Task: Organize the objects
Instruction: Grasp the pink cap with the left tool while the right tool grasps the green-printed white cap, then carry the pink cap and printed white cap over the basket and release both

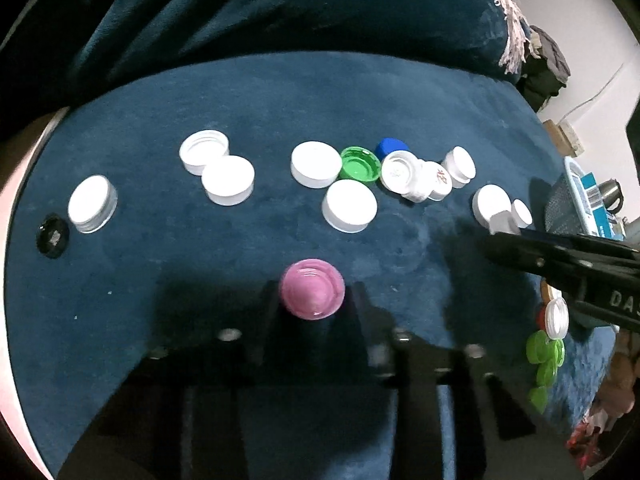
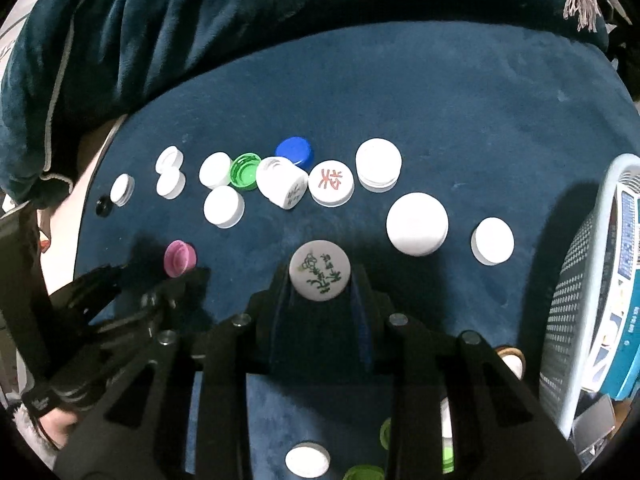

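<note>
A pink cap (image 1: 312,289) is being gripped between the fingers of the left tool (image 1: 312,300), open side up, its jaws drawn in close against the cap's sides. It is being held low over the blue velvet surface (image 1: 240,248), in front of the scattered row of caps. A white cap with a green printed figure (image 2: 319,275) is being clamped in the right tool (image 2: 319,280), whose jaws are narrowed nearly as far as they go.

Both caps are being held by their rims only, so each is best kept level while being carried; a tilt is likely to let a round, smooth cap slip out. Each should be lowered until it is resting on the surface before the jaws are eased apart, and set beside caps of its own kind, judging from the task. The two tools are working near each other, so crossing paths is being risked.

As to writing, a red character is being shown on a white cap (image 2: 331,182) in the row, and a green mark on the tipped cap (image 2: 285,182) beside it; neither can be read with confidence. The letters "DA" are being shown on the right tool's body in the left view. The blue box (image 2: 624,280) in the basket (image 2: 576,300) is carrying print too small to read.
</note>
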Motion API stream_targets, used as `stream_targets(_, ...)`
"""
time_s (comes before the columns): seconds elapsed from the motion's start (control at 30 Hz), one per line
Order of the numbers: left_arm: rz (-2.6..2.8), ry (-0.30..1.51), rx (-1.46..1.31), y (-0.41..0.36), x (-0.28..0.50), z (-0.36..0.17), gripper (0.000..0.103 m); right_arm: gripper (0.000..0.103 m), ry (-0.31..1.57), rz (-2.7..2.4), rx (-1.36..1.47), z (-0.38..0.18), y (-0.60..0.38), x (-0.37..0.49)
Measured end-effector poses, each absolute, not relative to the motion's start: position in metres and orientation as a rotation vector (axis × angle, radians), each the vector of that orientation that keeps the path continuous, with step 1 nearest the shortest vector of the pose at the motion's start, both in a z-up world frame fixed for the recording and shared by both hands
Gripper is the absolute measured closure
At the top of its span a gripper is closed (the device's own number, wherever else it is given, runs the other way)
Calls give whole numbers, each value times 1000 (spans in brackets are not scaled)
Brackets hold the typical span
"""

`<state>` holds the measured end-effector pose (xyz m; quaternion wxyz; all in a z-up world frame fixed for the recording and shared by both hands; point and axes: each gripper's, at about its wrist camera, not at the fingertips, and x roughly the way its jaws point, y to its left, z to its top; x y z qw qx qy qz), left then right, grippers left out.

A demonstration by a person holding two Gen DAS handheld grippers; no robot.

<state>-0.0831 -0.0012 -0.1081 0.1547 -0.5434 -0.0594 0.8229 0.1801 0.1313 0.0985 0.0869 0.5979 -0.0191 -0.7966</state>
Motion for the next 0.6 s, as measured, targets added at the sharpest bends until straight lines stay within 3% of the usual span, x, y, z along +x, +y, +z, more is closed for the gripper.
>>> stream_targets(0.3, 2371, -248, -1491, 2, -78, -81, 72, 73, -102, -2410, 1739, 116, 158, 179)
stream_targets(0.6, 2294, -314, -1306, 56, -59, -4, 72, 73, -277, -2556, 1614, 180, 202, 217)
